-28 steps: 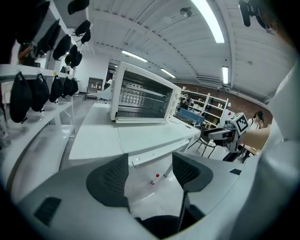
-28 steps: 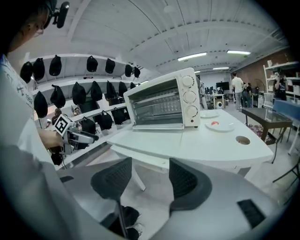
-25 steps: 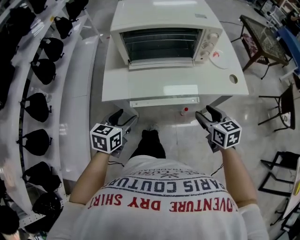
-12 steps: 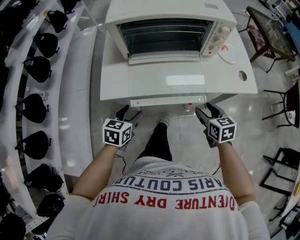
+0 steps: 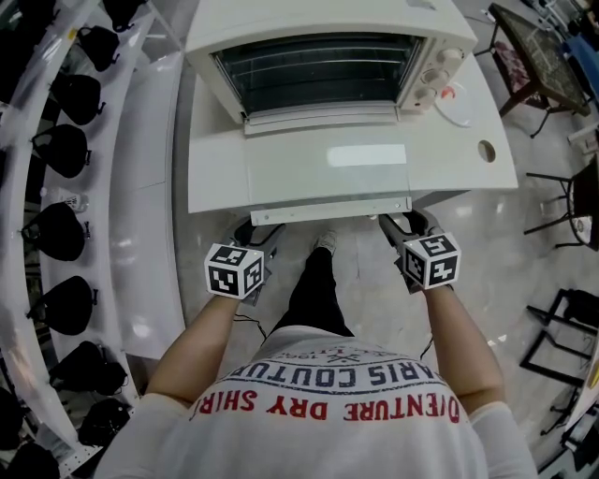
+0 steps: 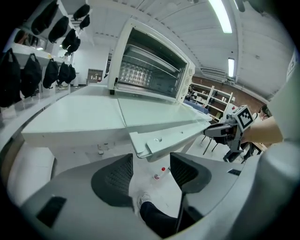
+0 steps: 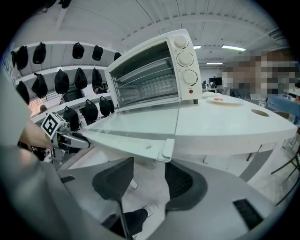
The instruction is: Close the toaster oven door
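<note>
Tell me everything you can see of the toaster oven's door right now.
The glass-panelled, white-framed oven door is fully open, folded down about level from the lower front of the white toaster oven and lying over the white table. A flat white handle bar runs along its near edge, jutting past the table's edge. The left gripper and right gripper sit just under the handle's two ends, jaws open though just narrowed slightly, nothing between them; neither visibly touches it.

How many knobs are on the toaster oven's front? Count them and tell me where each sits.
3, stacked in a column on the toaster oven's right panel: top knob, middle knob, bottom knob. None seems hidden.
</note>
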Demonstrator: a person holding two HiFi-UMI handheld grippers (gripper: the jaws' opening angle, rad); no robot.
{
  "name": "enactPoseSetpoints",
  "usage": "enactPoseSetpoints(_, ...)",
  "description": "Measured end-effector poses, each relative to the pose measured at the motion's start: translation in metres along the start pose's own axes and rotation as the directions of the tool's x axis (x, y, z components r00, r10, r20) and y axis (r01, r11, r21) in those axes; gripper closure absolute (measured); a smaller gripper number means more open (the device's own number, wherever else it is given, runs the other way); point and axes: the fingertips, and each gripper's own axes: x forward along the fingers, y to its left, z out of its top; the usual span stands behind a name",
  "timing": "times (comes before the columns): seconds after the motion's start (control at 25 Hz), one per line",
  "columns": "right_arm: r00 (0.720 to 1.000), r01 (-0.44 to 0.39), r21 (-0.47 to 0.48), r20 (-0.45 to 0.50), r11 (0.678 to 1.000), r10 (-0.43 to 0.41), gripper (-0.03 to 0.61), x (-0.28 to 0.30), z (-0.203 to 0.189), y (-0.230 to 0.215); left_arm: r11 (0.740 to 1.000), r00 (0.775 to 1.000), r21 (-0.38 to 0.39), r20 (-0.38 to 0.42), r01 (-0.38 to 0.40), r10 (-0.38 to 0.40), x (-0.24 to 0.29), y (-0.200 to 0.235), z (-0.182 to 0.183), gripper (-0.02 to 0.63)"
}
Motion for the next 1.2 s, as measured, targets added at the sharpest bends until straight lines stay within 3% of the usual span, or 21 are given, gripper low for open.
enactPoseSetpoints(0.32, 1.000, 0.010, 0.008, 0.016, 1.000, -0.010, 0.430, 0.000, 0.006, -0.005, 1.000, 0.999, -0.005, 0.032, 0.019, -0.019, 0.005, -0.002, 0.008, 0.440)
enactPoseSetpoints(0.76, 1.000, -0.003, 0.056, 0.012, 0.998, 0.002, 0.465, 0.002, 0.005, -0.005, 1.000, 1.000, -0.004, 0.018, 0.010, -0.010, 0.005, -0.002, 0.010, 0.448)
enactPoseSetpoints(1.2, 1.000, -0.005, 0.091, 0.028, 0.996, 0.003, 0.474, -0.005, 0.011, -0.001, 0.998, 1.000, -0.058, 0.020, 0.012, -0.011, -0.003, -0.004, 0.015, 0.455)
